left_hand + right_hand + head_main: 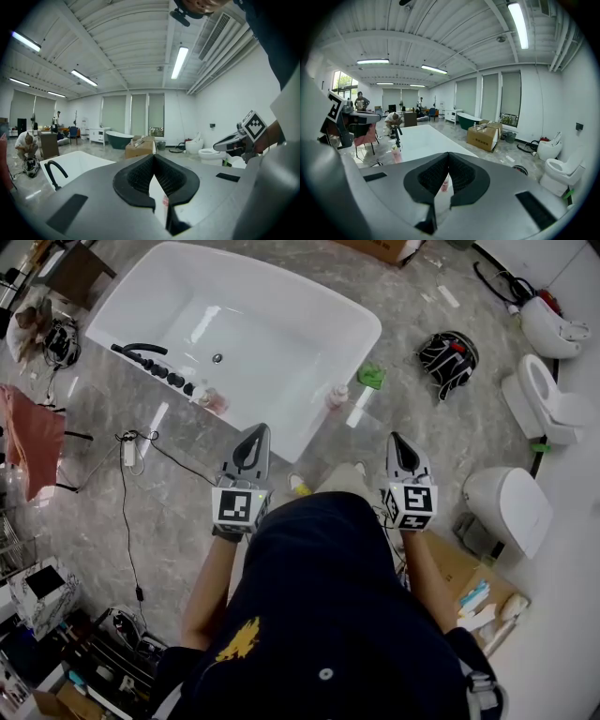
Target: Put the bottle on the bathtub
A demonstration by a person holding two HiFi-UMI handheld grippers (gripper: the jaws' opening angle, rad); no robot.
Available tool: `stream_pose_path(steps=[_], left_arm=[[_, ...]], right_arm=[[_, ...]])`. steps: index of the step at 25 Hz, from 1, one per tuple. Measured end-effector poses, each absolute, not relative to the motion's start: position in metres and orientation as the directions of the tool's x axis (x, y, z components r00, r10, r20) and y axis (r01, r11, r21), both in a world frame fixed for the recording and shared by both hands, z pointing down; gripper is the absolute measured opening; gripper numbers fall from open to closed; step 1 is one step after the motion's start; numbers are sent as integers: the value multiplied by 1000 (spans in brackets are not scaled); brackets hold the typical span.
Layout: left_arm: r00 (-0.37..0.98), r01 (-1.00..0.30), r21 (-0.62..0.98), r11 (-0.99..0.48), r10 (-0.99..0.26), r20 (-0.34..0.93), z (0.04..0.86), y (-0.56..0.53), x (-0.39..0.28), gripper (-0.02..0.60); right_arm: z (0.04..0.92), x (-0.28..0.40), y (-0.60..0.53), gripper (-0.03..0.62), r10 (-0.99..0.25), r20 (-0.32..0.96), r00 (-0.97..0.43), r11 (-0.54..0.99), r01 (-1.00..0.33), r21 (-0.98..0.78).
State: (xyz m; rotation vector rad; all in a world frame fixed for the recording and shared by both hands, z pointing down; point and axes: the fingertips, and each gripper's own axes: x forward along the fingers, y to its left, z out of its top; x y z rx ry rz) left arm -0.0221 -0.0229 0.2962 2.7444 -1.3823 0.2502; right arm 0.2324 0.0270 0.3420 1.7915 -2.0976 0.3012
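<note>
The white bathtub (309, 418) fills the upper middle of the head view. A small pink bottle (337, 397) stands on its near right corner; in the right gripper view this bottle (444, 184) shows through the gap under the jaws. A second pink bottle (210, 401) (396, 154) stands on the near rim beside the black faucet (141, 351). My left gripper (257, 433) (153, 157) and right gripper (395, 440) (448, 154) hover short of the tub, both shut with tips touching and nothing held. Each gripper shows in the other's view: right (234, 140), left (349, 119).
A green cloth (371, 376) and a black-and-red bag (448, 360) lie on the floor right of the tub. Toilets (553, 401) (511, 507) line the right side. A cable (127, 512) crosses the floor at left, near a red cloth (28, 439). A person (26, 145) crouches beyond the tub.
</note>
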Motion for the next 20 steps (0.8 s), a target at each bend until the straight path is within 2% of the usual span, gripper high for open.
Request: stream_pose_path(steps=[5, 9, 20], left_arm=[[563, -813, -31, -582, -797, 218, 304, -20, -29, 18], [568, -813, -17, -582, -798, 200, 307, -15, -31, 18], [511, -848, -8, -531, -821, 254, 328, -11, -67, 18]], right_arm=[[347, 232, 30, 2, -897, 420, -135, 180, -981, 69], [350, 234, 30, 2, -893, 430, -136, 184, -980, 72], [361, 211, 25, 2, -869, 462, -179, 237, -969, 71]])
